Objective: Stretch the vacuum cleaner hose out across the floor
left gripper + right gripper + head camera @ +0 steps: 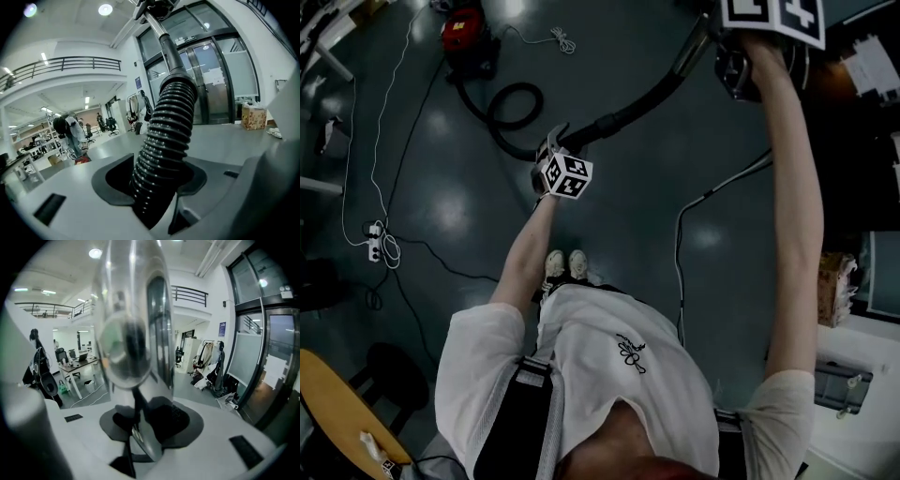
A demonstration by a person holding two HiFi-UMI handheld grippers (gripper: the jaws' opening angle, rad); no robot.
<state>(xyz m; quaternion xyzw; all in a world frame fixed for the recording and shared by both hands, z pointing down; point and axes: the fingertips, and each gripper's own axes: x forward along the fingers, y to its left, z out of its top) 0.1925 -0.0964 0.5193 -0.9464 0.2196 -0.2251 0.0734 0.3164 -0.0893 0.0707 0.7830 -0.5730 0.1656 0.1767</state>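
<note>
Head view: hose [623, 114] links vacuum cleaner [467, 37] and tube [687, 54].

The head view is dim; both gripper views are bright, fisheye-warped, with blurred foregrounds.

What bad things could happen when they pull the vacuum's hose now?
1. The hose is curled in a loop beside the red vacuum cleaner; a hard pull might drag or tip the cleaner instead of uncurling it.
2. A cable trails close to the person's shoes, so stepping back could mean a trip.
3. The ribbed hose might slide through the left gripper if it isn't squeezed tightly.
</note>
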